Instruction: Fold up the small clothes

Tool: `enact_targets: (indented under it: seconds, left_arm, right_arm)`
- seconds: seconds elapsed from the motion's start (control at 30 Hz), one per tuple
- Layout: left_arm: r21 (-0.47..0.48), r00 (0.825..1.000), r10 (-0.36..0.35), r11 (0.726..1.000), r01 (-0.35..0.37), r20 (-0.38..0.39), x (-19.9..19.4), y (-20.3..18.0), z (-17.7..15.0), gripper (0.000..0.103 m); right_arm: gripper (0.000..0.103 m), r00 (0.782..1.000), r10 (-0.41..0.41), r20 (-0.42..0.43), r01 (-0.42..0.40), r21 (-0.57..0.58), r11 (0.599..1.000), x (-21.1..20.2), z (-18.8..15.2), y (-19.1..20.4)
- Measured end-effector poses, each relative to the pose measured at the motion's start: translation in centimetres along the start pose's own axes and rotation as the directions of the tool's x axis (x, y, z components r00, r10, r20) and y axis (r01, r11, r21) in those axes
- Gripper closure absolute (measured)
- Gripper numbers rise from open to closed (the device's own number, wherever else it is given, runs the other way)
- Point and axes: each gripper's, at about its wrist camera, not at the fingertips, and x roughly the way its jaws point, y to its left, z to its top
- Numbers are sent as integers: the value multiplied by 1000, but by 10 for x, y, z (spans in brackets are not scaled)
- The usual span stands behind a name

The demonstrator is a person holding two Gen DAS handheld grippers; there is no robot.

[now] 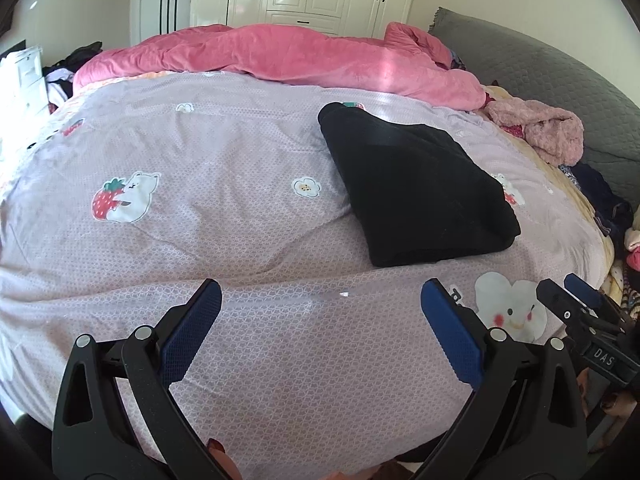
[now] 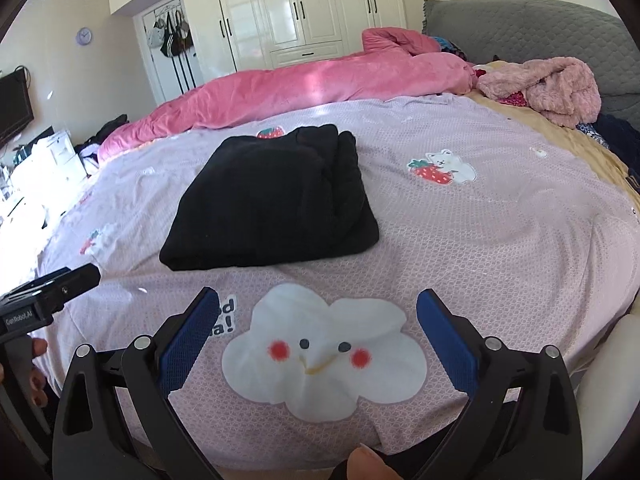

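A black garment (image 1: 416,188) lies folded into a thick rectangle on the lilac bedsheet (image 1: 200,152); it also shows in the right wrist view (image 2: 272,200). My left gripper (image 1: 320,292) is open and empty, held over the sheet near the bed's front edge, short of the garment. My right gripper (image 2: 318,300) is open and empty, over a white cloud print, also short of the garment. The right gripper shows at the right edge of the left wrist view (image 1: 568,292); the left gripper shows at the left edge of the right wrist view (image 2: 60,284).
A pink duvet (image 1: 288,60) is bunched along the far side of the bed. A fluffy pink garment (image 2: 552,84) and dark clothes (image 1: 604,200) lie at the right by the grey headboard (image 2: 540,32). White wardrobes (image 2: 296,8) stand behind.
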Motion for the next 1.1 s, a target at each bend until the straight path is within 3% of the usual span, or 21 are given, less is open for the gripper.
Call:
enact_targets:
  seconds: [1.1]
  left_arm:
    - [-8, 1000, 10, 1000, -10, -4, -1, 1, 1, 9]
  right_arm:
    - [4, 1000, -1, 5, 1, 5, 1000, -1, 2, 1]
